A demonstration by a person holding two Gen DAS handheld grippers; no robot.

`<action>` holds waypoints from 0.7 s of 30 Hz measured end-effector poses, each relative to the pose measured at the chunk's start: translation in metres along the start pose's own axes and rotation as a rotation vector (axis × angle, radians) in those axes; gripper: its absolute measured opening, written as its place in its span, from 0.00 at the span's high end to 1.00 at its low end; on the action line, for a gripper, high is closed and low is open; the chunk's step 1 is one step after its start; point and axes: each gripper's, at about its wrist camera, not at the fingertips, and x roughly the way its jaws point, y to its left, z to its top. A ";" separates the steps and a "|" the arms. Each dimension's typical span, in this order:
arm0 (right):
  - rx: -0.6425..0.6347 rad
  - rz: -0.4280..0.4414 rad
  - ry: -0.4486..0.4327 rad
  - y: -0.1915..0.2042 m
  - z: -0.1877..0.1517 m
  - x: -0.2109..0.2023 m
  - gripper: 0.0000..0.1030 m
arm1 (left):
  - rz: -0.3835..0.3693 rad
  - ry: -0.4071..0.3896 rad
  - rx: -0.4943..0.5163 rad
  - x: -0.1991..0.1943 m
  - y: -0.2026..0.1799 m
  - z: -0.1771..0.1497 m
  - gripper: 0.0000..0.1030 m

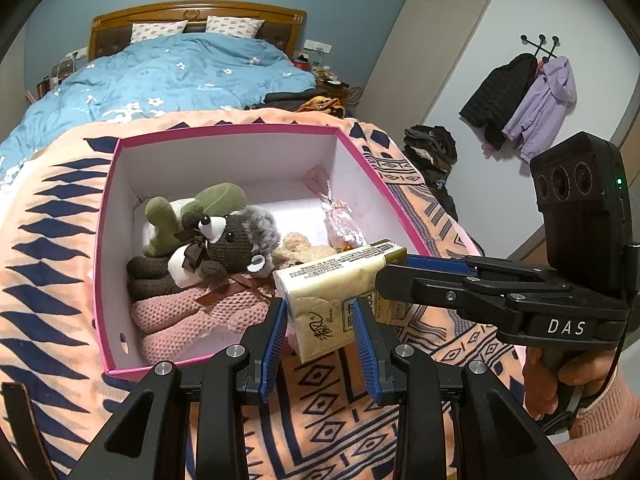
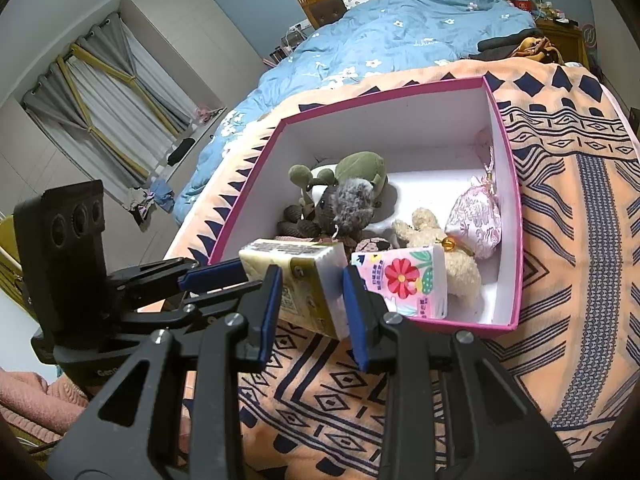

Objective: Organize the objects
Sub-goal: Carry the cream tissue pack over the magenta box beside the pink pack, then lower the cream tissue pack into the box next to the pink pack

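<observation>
A yellowish, plastic-wrapped tissue pack (image 1: 340, 292) is held in the air just over the near rim of the open pink cardboard box (image 1: 105, 216), which sits on the orange patterned blanket (image 1: 48, 240) spread across the foot of the bed. Both claws are at the pack. The left claw (image 1: 322, 340) has its blue pads on either side of the pack's near end; they sit beside the wrapper, though whether they press it I cannot tell. The right claw (image 1: 390, 268) comes in from the right with its blue-padded fingers against the pack's far end, and from its own camera the right claw (image 2: 310, 300) straddles that same pack (image 2: 296, 276) closely, seemingly clamped on it.

Inside the box lie a brown knitted mouse toy with grey fur (image 1: 232, 240), a green plush toy (image 1: 188, 212) behind it, a pink knitted piece (image 1: 192, 312) underneath, a cream teddy (image 2: 440, 248), a pink satin pouch (image 2: 474, 220), and a second pink tissue pack with a red flower (image 2: 404, 280) standing against the near wall.
</observation>
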 end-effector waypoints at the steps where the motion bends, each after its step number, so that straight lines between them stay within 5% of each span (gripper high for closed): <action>1: 0.001 0.000 0.000 0.000 0.000 0.000 0.67 | 0.001 0.000 -0.001 0.001 0.000 0.000 0.68; 21: 0.021 0.001 0.010 -0.006 0.008 0.015 0.67 | 0.018 -0.001 -0.012 0.007 0.011 0.008 0.68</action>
